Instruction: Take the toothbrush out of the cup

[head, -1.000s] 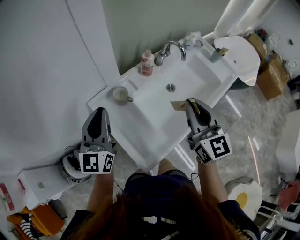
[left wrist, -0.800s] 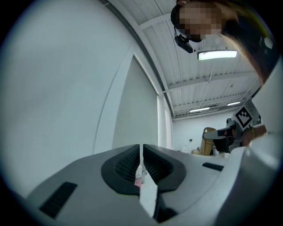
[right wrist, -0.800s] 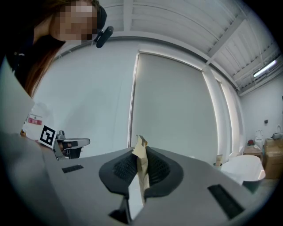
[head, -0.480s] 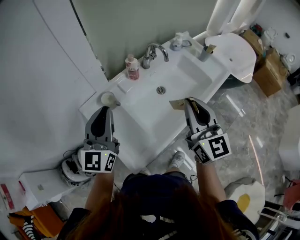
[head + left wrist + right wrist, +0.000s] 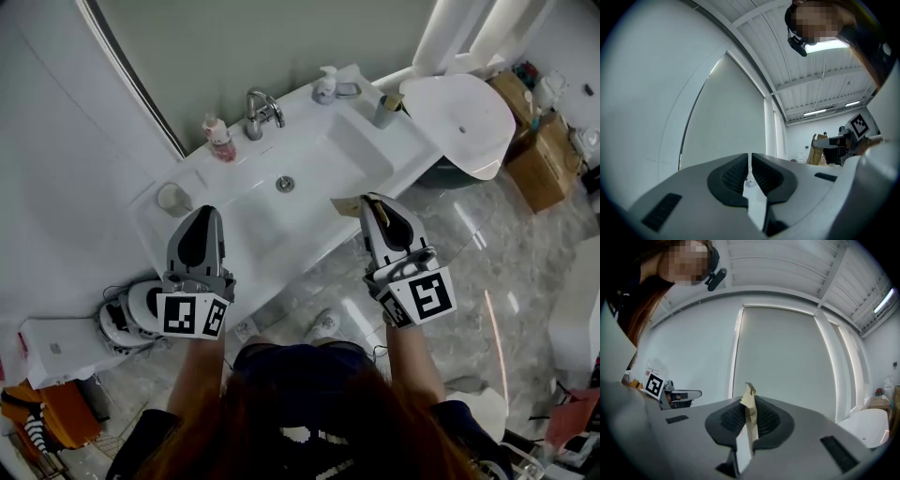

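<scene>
In the head view a white sink (image 5: 234,234) stands ahead of me. A small white cup (image 5: 172,199) sits on its left ledge. A grey cup (image 5: 383,112) with something tan poking out of it stands at the back right corner. I cannot make out a toothbrush. My left gripper (image 5: 203,212) hangs over the sink's near left edge, shut and empty; in the left gripper view (image 5: 750,158) its pads meet. My right gripper (image 5: 367,200) is beside the sink's right edge, shut on a tan cardboard scrap (image 5: 344,207) that sticks up between the pads (image 5: 749,401).
A faucet (image 5: 258,106), a pink bottle (image 5: 218,137) and a soap dispenser (image 5: 325,84) line the sink's back. A toilet with a white lid (image 5: 464,112) and cardboard boxes (image 5: 539,150) stand to the right. A round device (image 5: 131,319) lies on the marble floor at the left.
The sink has slid up and left in the head view as I backed away from it. Both grippers came back from over the basin to its near edge, their grips unchanged.
</scene>
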Demonstrator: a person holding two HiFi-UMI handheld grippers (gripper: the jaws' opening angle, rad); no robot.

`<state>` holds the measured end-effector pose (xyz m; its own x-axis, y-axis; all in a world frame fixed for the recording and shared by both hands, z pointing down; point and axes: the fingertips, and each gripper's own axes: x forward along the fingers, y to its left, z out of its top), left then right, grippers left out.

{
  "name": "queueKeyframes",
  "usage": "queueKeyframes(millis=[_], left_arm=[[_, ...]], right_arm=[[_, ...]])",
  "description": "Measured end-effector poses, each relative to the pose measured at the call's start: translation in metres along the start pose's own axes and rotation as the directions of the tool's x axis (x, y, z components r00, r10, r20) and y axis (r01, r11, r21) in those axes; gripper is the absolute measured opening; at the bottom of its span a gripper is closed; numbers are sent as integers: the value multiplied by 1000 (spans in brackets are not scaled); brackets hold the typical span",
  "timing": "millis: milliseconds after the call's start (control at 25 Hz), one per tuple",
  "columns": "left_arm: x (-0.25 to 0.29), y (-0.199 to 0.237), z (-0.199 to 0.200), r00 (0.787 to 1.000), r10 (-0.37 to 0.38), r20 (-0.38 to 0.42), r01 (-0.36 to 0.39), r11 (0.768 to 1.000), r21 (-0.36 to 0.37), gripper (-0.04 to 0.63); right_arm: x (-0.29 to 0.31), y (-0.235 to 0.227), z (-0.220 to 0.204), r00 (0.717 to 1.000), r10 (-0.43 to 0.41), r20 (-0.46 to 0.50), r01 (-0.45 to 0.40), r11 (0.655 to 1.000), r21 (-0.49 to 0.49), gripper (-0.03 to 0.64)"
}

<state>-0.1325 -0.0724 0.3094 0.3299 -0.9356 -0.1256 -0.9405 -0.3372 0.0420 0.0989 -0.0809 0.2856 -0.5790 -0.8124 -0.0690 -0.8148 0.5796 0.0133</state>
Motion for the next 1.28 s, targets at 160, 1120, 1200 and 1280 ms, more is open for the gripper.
queueKeyframes(millis=[160,1120,1200,1280], left_arm=[[21,-42,-6,1000,24,3,-24,1000,8,38],[194,-120,-54,999,-39,-18,39,999,-23,38],[223,-117,-59,999,-41,-12,41,999,-32,38],[252,-113,-62,999,-46,-5,46,998,-41,38]], right_arm=[[-30,-47,-1,1000,19,-2,-19,1000,4,40],[5,-200,-18,1000,19,-18,-19,999,32,40],[30,-217,-17,999,35,-13,-35,999,28,40],[54,-233,-16,999,51,-17,-51,999,20,40]])
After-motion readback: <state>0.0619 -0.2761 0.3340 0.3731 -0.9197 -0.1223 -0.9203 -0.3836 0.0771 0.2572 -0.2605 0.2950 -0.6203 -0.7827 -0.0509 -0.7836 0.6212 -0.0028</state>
